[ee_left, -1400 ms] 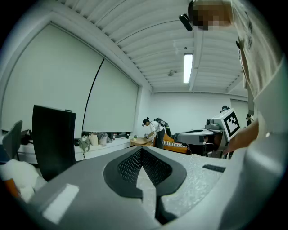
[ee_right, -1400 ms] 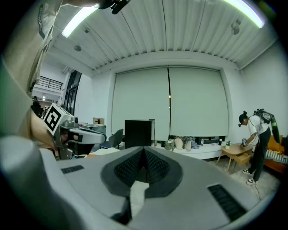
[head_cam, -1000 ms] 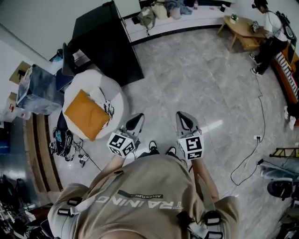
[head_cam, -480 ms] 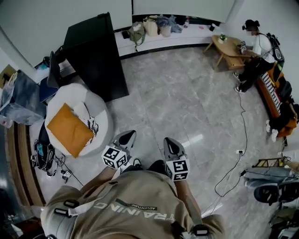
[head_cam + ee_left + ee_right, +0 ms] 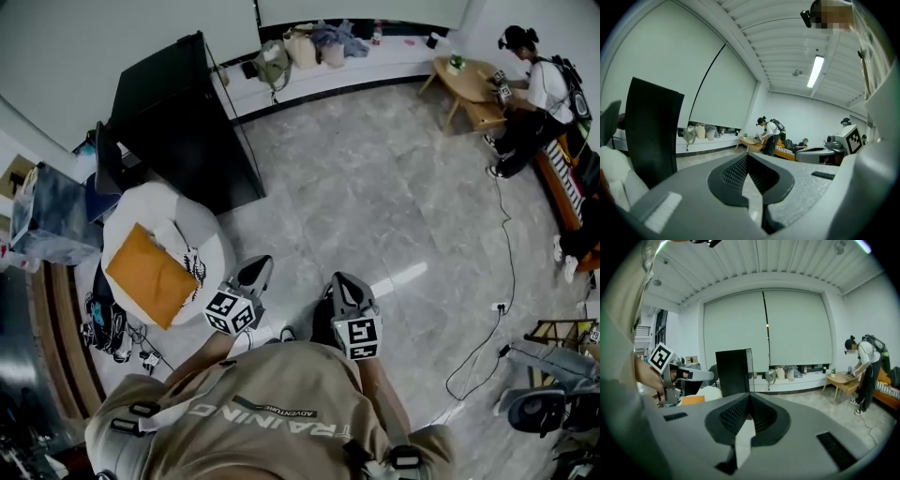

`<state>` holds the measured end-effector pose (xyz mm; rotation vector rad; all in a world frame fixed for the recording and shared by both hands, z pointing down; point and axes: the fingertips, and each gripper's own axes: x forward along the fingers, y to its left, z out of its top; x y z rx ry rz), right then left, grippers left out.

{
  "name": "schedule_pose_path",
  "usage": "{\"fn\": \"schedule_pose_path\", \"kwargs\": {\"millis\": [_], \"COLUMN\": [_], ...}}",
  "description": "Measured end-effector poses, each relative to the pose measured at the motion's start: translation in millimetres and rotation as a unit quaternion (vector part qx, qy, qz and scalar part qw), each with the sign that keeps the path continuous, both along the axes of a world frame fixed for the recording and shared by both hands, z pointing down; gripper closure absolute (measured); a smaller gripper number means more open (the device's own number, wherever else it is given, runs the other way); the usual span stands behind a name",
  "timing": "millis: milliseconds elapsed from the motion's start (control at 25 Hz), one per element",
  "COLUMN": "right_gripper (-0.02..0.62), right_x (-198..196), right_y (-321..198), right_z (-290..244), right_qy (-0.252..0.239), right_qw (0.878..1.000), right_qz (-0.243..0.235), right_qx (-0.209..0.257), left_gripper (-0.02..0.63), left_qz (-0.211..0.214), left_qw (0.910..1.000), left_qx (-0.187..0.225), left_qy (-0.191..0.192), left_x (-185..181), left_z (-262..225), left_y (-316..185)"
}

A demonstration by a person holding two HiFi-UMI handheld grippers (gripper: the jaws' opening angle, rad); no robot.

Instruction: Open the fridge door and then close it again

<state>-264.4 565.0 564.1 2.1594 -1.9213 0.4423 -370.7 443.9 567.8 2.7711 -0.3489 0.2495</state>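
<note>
The black fridge (image 5: 178, 122) stands upright by the wall at the upper left of the head view, a few steps from me, and I see no gap at its door. It also shows ahead as a tall dark box in both gripper views: the fridge (image 5: 735, 371) in the right one, the fridge (image 5: 651, 140) in the left one. My left gripper (image 5: 254, 273) and right gripper (image 5: 341, 284) are held side by side in front of my body, over the floor. Both are shut with nothing between their tips, as at the left gripper (image 5: 747, 156) and the right gripper (image 5: 750, 397).
A white round seat with an orange cushion (image 5: 155, 272) sits between me and the fridge, on my left. Bags line a low ledge (image 5: 309, 42) along the far wall. A person (image 5: 534, 94) bends over a wooden table (image 5: 473, 80) at the far right. A cable (image 5: 506, 281) trails across the grey floor.
The head view has swung slightly, so the fridge and seat sit a little differently in frame. Both grippers stay shut, side by side in front of my body.
</note>
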Motion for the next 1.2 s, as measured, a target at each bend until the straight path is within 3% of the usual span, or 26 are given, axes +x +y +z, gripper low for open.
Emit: {"fn": "schedule_pose_path", "kwargs": {"millis": [160,400,640,880,1040,1200], "right_gripper": [0.598,0.6,0.598,0.598,0.598,0.599], "right_x": [43.9,110.3,138.9,153.6,171.5,176.7], "right_y": [-44.3,-95.6,-140.5,-173.3,-220.0,-261.5], "right_z": [-1.8,-25.3,-25.8,-11.6,-10.7,-36.1], "right_qy": [0.011,-0.012,-0.021,-0.105,-0.109,-0.088], "right_qw": [0.999,0.996,0.994,0.988,0.989,0.991], "right_qz": [-0.036,-0.062,-0.09,-0.101,-0.088,-0.088], "right_qx": [0.018,0.06,0.059,0.052,0.044,0.047], "left_gripper": [0.614,0.614,0.614,0.614,0.614,0.614], "left_qz": [-0.009,-0.043,-0.072,-0.075,-0.094,-0.089], "left_qw": [0.9997,0.999,0.9974,0.9968,0.9953,0.996], "left_qx": [0.02,0.004,-0.005,-0.018,-0.004,0.002], "left_qy": [-0.012,0.011,0.004,-0.021,-0.023,0.0], "left_x": [46.4,111.5,136.7,144.1,152.6,168.3], "left_z": [-16.9,-44.0,-39.1,-20.9,-10.3,-20.8], "left_y": [-29.0,-64.6,-87.5,-119.7,-175.0,-225.6]}}
